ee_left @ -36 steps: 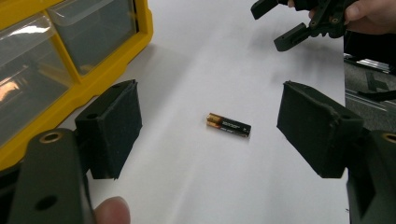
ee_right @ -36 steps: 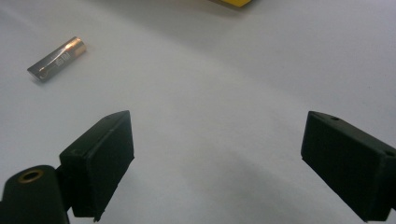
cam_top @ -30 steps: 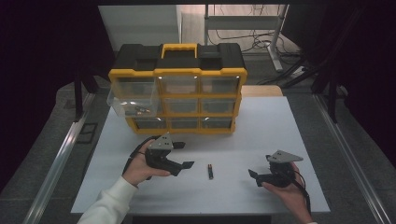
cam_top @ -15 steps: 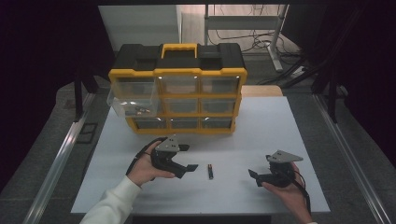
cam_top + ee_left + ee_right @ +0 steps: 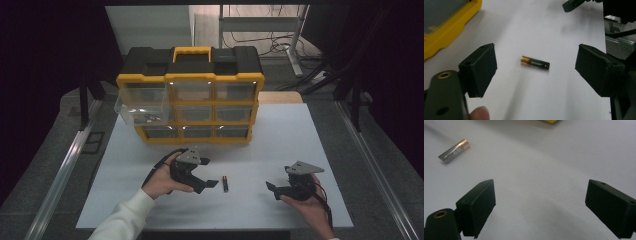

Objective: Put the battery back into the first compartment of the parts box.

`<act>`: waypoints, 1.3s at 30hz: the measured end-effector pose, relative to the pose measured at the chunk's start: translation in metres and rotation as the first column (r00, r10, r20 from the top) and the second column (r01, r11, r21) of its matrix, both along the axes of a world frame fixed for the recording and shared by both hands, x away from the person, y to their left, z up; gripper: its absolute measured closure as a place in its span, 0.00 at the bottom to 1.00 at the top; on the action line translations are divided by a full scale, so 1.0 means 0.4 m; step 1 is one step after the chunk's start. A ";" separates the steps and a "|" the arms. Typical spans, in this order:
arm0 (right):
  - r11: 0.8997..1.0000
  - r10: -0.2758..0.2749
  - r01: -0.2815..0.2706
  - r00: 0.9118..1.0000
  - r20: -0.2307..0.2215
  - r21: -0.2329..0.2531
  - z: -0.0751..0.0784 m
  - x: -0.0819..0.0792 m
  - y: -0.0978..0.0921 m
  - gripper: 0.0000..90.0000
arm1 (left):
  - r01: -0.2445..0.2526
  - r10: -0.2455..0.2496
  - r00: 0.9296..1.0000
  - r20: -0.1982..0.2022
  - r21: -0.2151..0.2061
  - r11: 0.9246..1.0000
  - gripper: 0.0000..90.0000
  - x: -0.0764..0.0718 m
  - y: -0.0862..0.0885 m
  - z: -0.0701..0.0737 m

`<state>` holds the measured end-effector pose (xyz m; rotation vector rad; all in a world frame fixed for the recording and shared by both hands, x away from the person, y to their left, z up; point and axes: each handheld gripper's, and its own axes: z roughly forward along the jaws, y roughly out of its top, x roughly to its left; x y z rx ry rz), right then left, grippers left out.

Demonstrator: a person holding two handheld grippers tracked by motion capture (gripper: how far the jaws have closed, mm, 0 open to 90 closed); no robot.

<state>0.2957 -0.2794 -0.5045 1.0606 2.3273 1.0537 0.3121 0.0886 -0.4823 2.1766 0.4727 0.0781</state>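
Observation:
A small black and copper battery (image 5: 224,184) lies flat on the white table (image 5: 280,140). My left gripper (image 5: 209,173) is held just left of it, open. In the left gripper view the battery (image 5: 535,63) lies on the table between and just beyond the two black pads (image 5: 480,70), which stand wide apart and touch nothing. My right gripper (image 5: 276,181) rests near the table's front right, open and empty. In the right gripper view the battery (image 5: 454,151) sits far off at the upper left, outside the open jaws.
A yellow and black drawer organizer (image 5: 190,100) stands at the back of the table. Its upper left clear drawer (image 5: 142,111) is pulled out, with small items inside. Metal rails run along both sides of the table.
My left gripper has moved a little to the right, closer to the battery. The right gripper and the battery have stayed put.

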 end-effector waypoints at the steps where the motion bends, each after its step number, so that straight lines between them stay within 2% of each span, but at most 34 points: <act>1: 1.000 0.001 -0.001 1.000 0.001 -0.001 0.000 0.000 0.000 0.11 | 0.009 -0.009 1.000 -0.003 0.005 1.000 0.19 0.001 -0.003 -0.001; 10: 1.000 0.001 -0.001 1.000 0.002 0.000 0.000 0.000 -0.001 0.11 | 0.039 -0.039 0.999 -0.015 0.019 0.999 0.17 0.005 -0.030 -0.013; 22: 1.000 0.001 -0.001 1.000 0.002 -0.002 0.000 0.000 -0.001 0.11 | 0.057 -0.055 0.998 -0.030 0.063 0.996 0.14 0.014 -0.064 -0.036; 39: 1.000 0.000 0.000 1.000 -0.002 -0.006 -0.003 0.001 -0.002 0.11 | 0.112 -0.106 0.993 -0.051 0.144 0.983 0.15 0.036 -0.120 -0.090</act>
